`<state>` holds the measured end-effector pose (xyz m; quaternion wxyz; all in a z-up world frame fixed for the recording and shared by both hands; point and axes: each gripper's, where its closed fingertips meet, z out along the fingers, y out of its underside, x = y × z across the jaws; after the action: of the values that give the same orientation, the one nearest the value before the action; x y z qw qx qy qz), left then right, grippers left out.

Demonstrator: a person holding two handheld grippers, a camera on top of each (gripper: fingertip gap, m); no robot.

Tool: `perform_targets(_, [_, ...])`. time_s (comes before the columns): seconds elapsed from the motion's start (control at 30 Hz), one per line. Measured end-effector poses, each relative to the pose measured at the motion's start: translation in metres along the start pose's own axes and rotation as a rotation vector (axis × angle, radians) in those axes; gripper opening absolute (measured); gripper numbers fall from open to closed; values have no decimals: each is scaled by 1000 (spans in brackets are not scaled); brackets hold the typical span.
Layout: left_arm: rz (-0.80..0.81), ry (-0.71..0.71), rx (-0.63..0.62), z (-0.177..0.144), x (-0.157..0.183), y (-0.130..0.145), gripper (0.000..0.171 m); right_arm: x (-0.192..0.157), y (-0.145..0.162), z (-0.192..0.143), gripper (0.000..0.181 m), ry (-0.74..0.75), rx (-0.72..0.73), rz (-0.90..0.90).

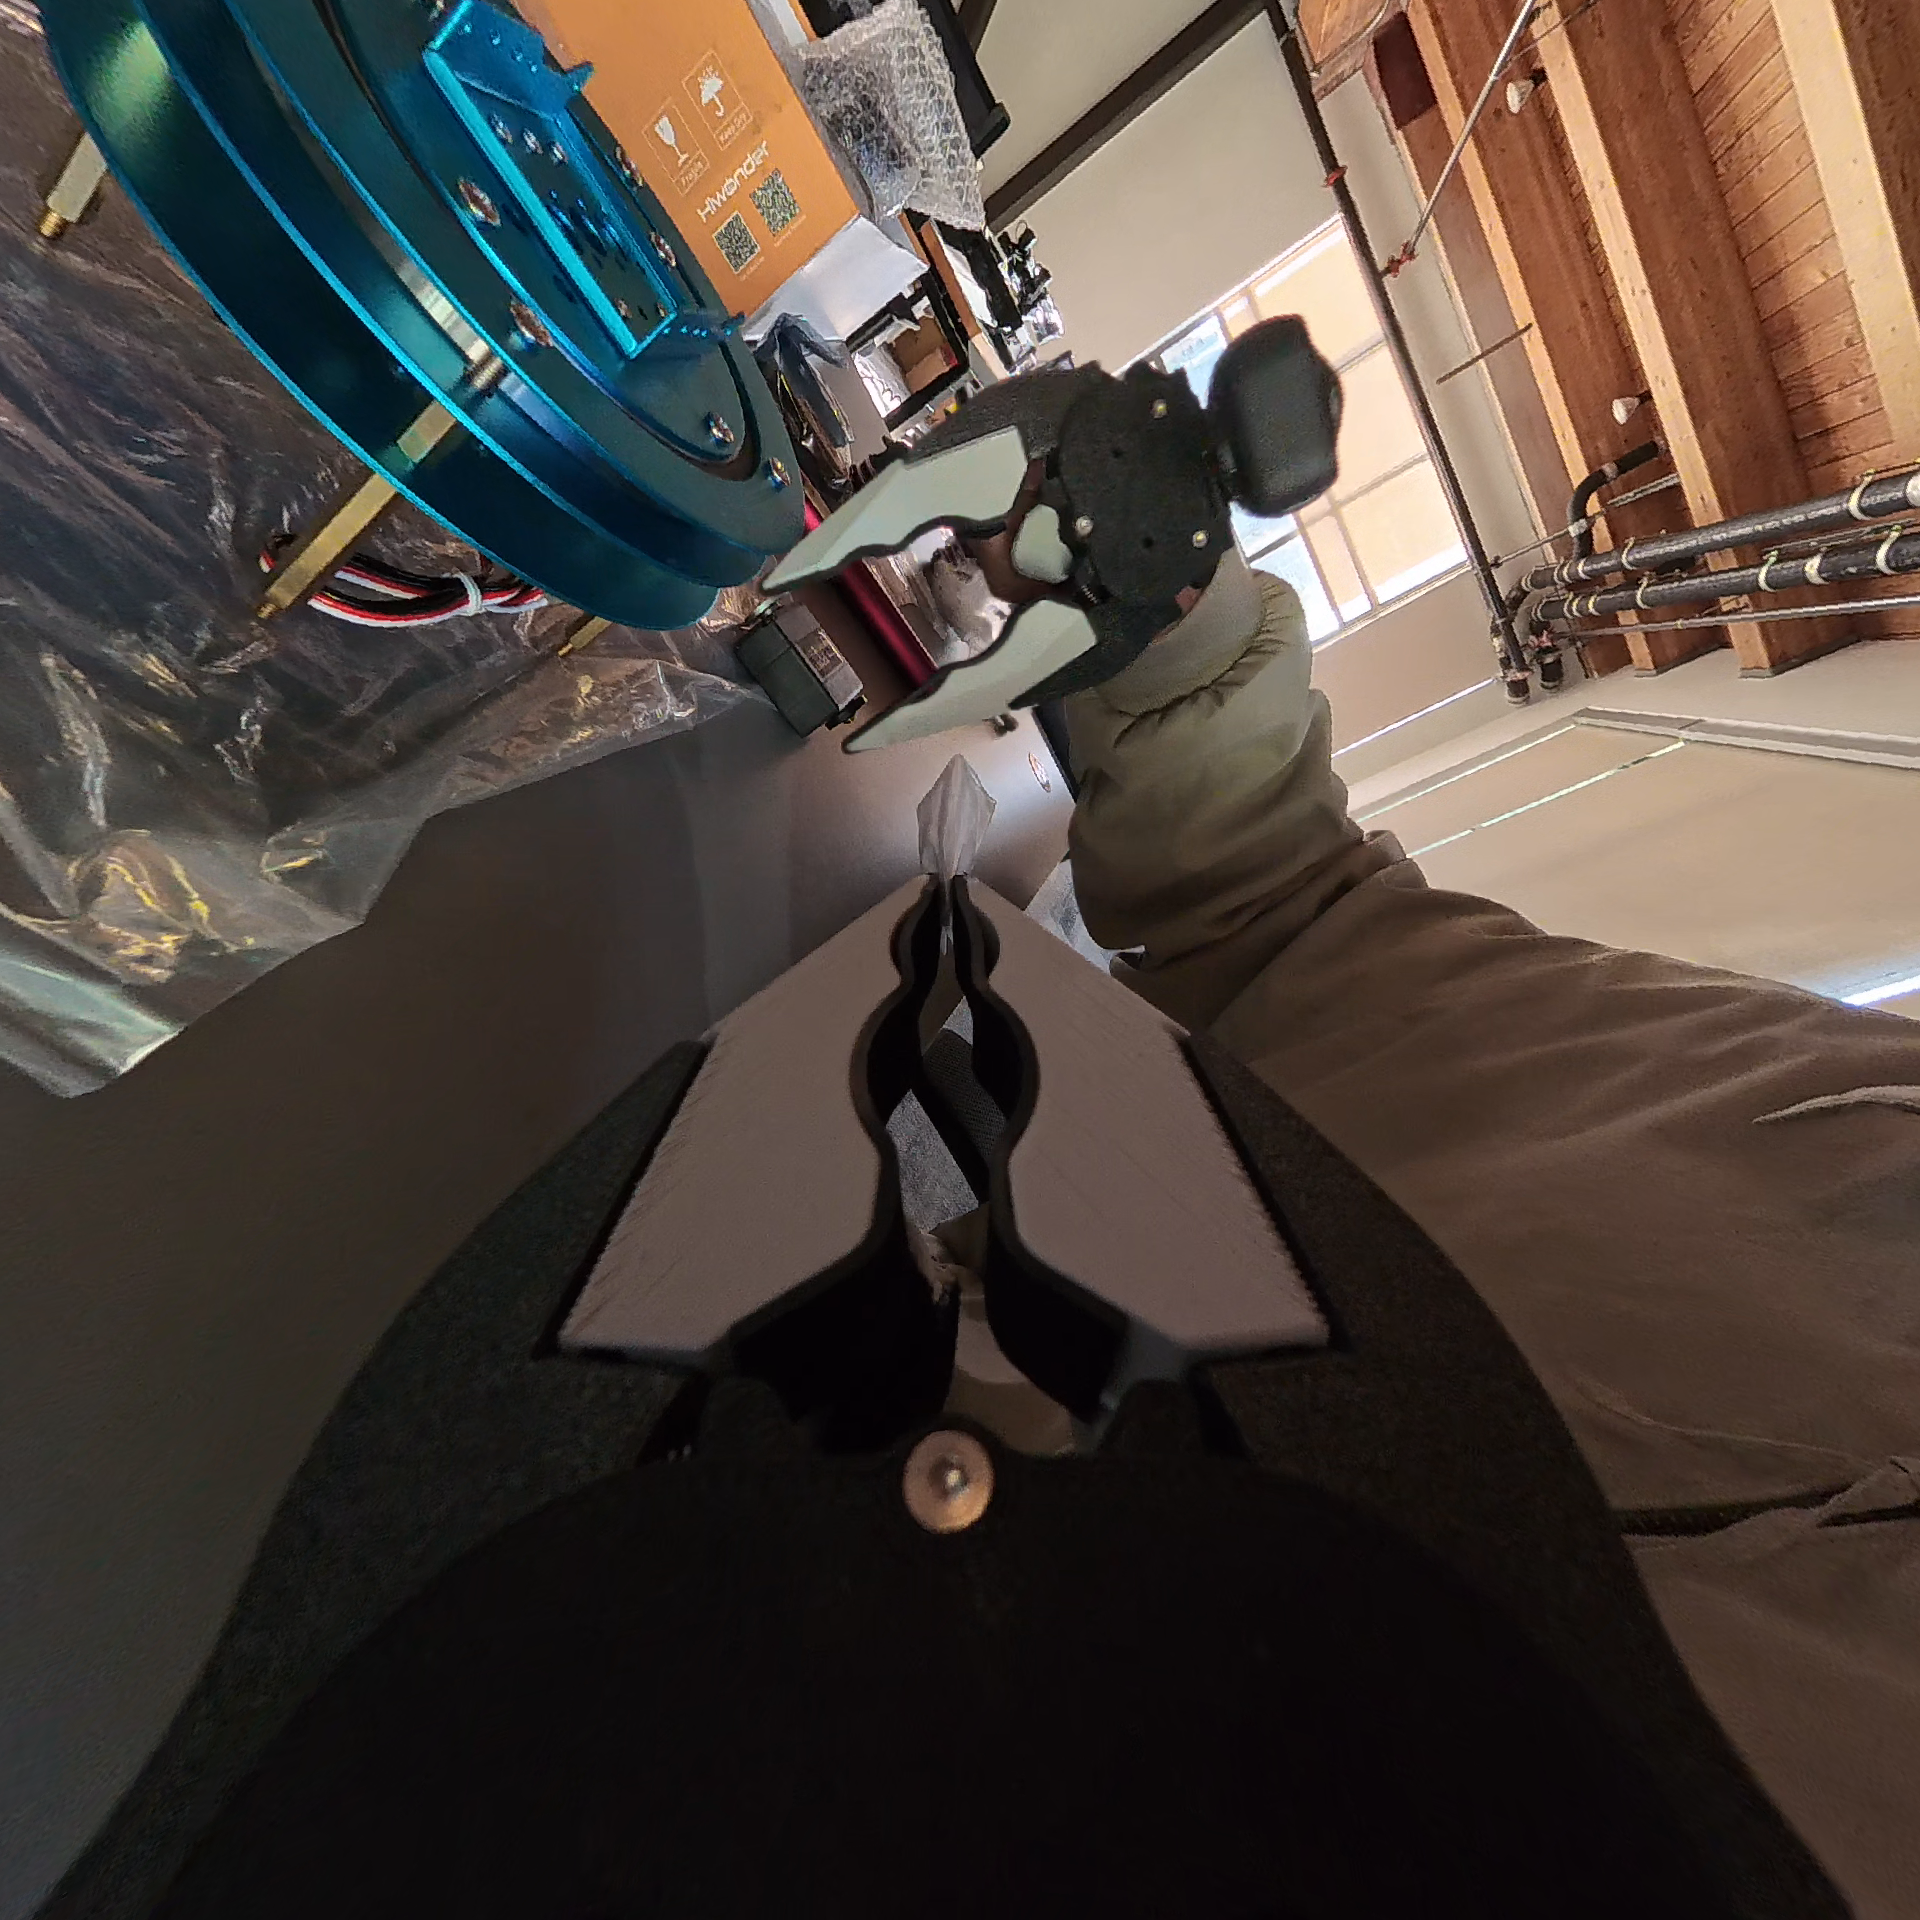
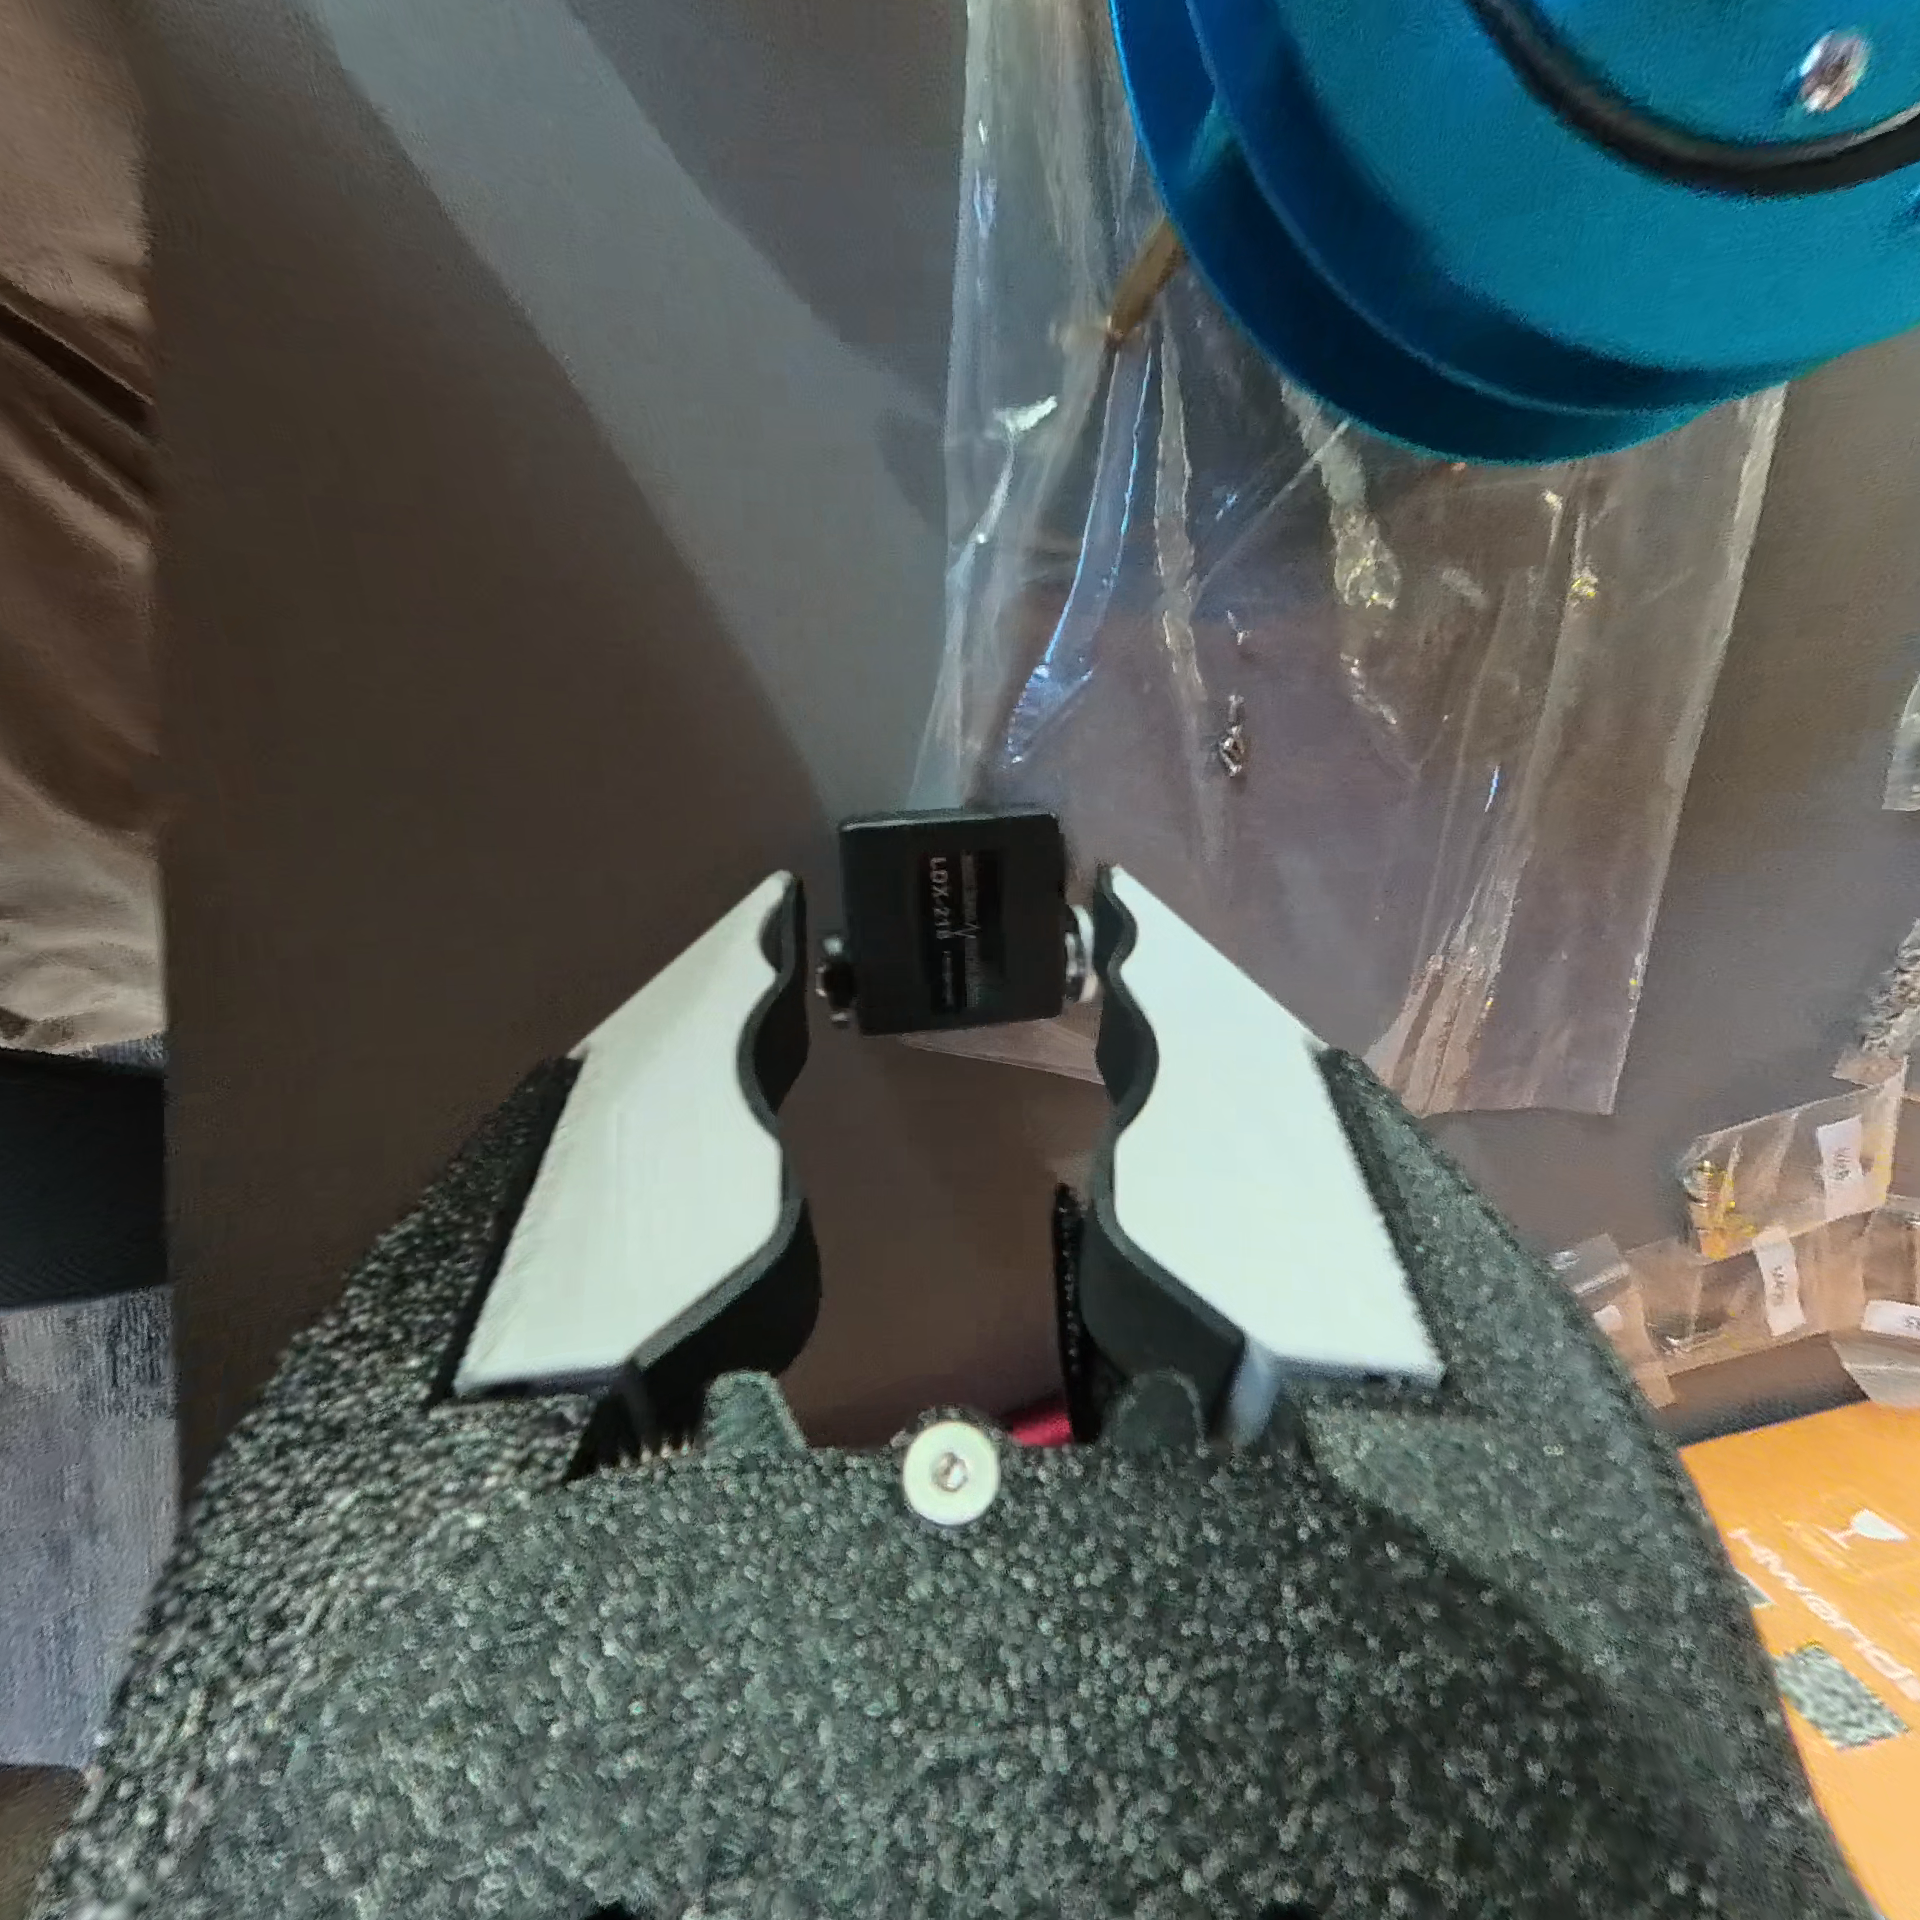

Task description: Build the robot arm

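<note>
The right gripper (image 2: 951,940), fingers apart around the small black box-shaped servo (image 2: 951,925), risks nudging it away, while the left gripper (image 1: 951,899), clamped on a thin white plastic scrap (image 1: 956,821), could let it slip.

Left gripper (image 1: 951,883): fingers pinched tight on small white scrap (image 1: 956,816); scrap pokes out past tips at 12 o'clock, crumpled, pointy top.

Right gripper (image 2: 945,904): fingers spread wide, holding nothing. Small black box-shaped part (image 2: 951,920) sits btwn tips, w/ label on top face, little metal nubs on both sides, a bit tilted. Can't tell if tips touch it.

Big shiny blue round part (image 2: 1538,208) at 1 o'clock from black box, near, lifted on brass posts.
</note>
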<state>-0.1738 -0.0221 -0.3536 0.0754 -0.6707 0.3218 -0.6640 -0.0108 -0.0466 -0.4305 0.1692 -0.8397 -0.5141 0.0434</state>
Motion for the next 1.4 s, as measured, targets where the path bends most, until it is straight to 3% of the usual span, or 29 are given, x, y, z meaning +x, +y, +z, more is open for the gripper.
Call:
perform_targets(0.07, [0,-3,1,-1,-1,-1,0,0,5,7,45,-29,-28,-5])
perform_targets(0.27, [-3,-12,0,-5,-3,-3,0,6,7,7,43,-6,-57,10])
perform_targets(0.47, [-10,21,-30,-10,4,-17,0,17,-7,-22,43,106,-33,-10])
perform_targets(0.6, [4,45,-127,-8,12,-50,0,23,-38,-53,43,204,5,-74])
perform_targets(0.73, [1,-13,-241,9,-4,-94,0,33,-75,-77,43,286,87,-128])
perform_targets(0.83, [-92,-19,-295,27,-18,-115,0,43,-102,-86,43,319,168,-140])
perform_targets(0.97, [-108,-45,-374,45,-31,-118,0,58,-126,-82,43,313,247,-150])
perform_targets(1.13, [-174,-102,-435,50,-51,-112,0,77,-135,-68,43,264,280,-146])
perform_targets(1.4, [-211,-117,-463,47,-48,-105,0,83,-145,-44,43,141,342,-131])
